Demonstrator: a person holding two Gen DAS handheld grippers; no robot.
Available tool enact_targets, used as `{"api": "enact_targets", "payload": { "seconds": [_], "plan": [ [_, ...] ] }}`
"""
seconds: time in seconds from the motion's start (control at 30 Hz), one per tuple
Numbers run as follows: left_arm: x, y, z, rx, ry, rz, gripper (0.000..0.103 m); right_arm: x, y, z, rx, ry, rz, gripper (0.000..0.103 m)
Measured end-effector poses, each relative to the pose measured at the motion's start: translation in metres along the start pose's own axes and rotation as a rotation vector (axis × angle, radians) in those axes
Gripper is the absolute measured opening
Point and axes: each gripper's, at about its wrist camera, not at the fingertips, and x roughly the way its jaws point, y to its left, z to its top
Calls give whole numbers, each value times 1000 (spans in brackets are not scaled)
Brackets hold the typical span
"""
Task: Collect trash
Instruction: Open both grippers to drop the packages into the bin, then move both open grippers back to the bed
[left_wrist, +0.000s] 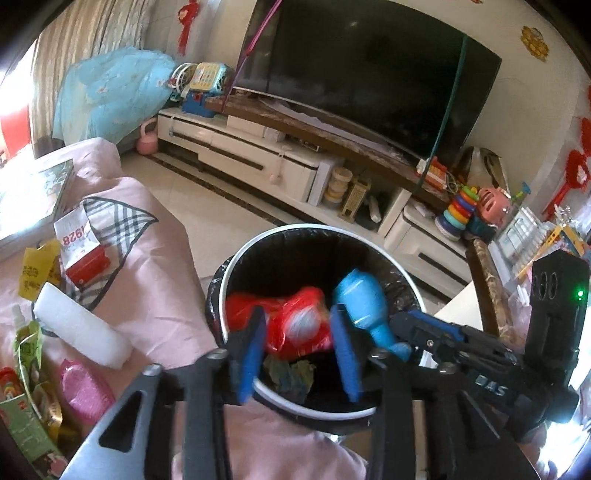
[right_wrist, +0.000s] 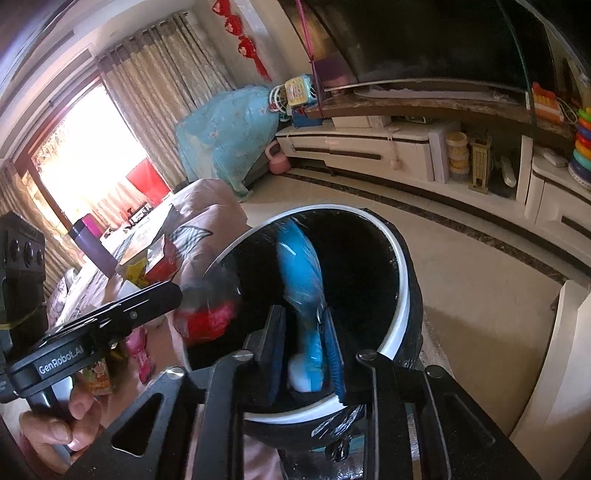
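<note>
A round bin with a white rim and black liner stands against the pink-covered table. My left gripper hangs over its mouth, open; a blurred red plastic bag lies between and below its blue pads, inside the bin. Beside it is a blue plastic item. It stands upright in the bin between the fingers of my right gripper, whose jaws stand a little apart from it. Dark scraps lie at the bin's bottom.
On the pink cloth to the left lie a white foam block, a red-and-white packet, a yellow wrapper, a pink item and green packets. A hand grips the left tool. A TV cabinet lines the far wall.
</note>
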Motion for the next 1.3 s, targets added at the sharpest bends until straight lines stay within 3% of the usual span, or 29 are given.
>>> {"api": "enact_targets", "payload": {
  "seconds": [0.03, 0.1, 0.27, 0.43, 0.53, 0.63, 1.1, 1.3],
  "plan": [
    [-1, 0, 1, -4, -5, 5, 53, 0, -1, 1, 6, 1, 4, 50],
    [-3, 1, 0, -8, -15, 0, 56, -5, -2, 1, 13, -17, 6, 61],
    [-17, 4, -14, -11, -17, 11, 64, -18, 0, -3, 29, -48, 16, 67],
    [-47, 10, -40, -4, -38, 35, 71, -32, 11, -10, 26, -85, 29, 87],
    [-70, 17, -58, -14, -49, 47, 75, -37, 20, -16, 27, -105, 41, 93],
    [-92, 23, -76, -18, -58, 60, 75, -41, 31, -22, 30, -111, 58, 97],
    [-197, 77, -148, -127, -121, 158, 75, -27, 101, -66, -72, -78, 106, 98],
    [-222, 103, -170, -193, -125, 198, 75, -10, 131, -77, -131, -17, 153, 98]
  ]
}}
